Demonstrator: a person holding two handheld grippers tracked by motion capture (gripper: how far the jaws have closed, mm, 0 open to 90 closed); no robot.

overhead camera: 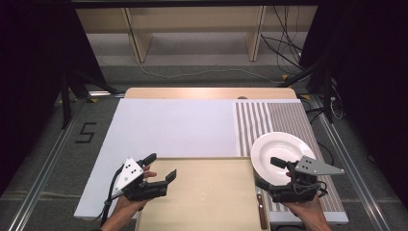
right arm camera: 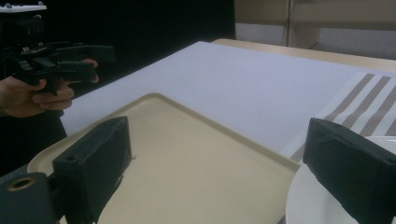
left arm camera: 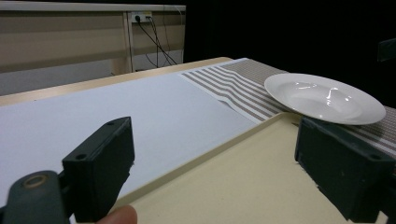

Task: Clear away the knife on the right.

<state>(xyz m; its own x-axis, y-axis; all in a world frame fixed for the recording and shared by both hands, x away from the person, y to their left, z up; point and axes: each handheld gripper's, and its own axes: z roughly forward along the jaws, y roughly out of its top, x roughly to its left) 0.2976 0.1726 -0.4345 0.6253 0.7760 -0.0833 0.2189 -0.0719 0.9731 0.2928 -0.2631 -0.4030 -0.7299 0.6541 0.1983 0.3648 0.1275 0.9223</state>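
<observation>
A beige tray (overhead camera: 207,197) lies at the table's near edge. To its right, a white plate (overhead camera: 281,155) rests on a striped mat (overhead camera: 284,118). My left gripper (overhead camera: 161,166) hovers over the tray's left rim, open and holding nothing. My right gripper (overhead camera: 267,172) hangs open by the plate's near edge, between plate and tray. In the left gripper view the open gripper (left arm camera: 215,154) points across the tray (left arm camera: 243,177) toward the plate (left arm camera: 327,98). In the right gripper view the open gripper (right arm camera: 219,158) looks over the tray (right arm camera: 187,154), with the plate's rim (right arm camera: 303,200) at lower right and the left gripper (right arm camera: 95,61) at far left.
A knife with a brown handle (overhead camera: 261,211) lies along the tray's right side. A white cover (overhead camera: 173,125) spreads over the table's left and middle. Cables and wooden shelf legs (overhead camera: 137,38) stand on the floor beyond the far edge.
</observation>
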